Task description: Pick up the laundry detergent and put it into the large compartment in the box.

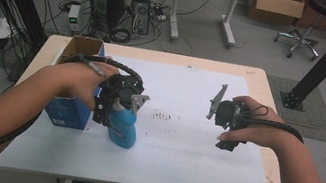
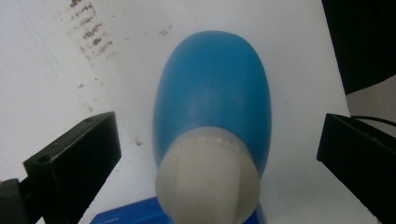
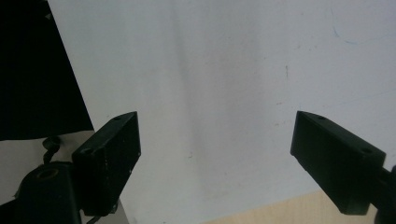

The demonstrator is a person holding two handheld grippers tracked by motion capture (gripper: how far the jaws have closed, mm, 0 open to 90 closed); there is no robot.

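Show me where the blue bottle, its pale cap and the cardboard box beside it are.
blue bottle [image 2: 212, 88], left gripper view, on its rounded blue body.
pale cap [image 2: 208, 182], left gripper view, on the cap's top.
cardboard box [image 1: 65, 114], high view, on its blue front face.

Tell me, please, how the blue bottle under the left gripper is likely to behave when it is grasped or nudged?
The blue bottle looks smooth and rounded, so the open left gripper may slip on it. It stands upright on the white sheet, taller than wide, so a nudge could tip it, and it would probably roll. It is likely stiff plastic.
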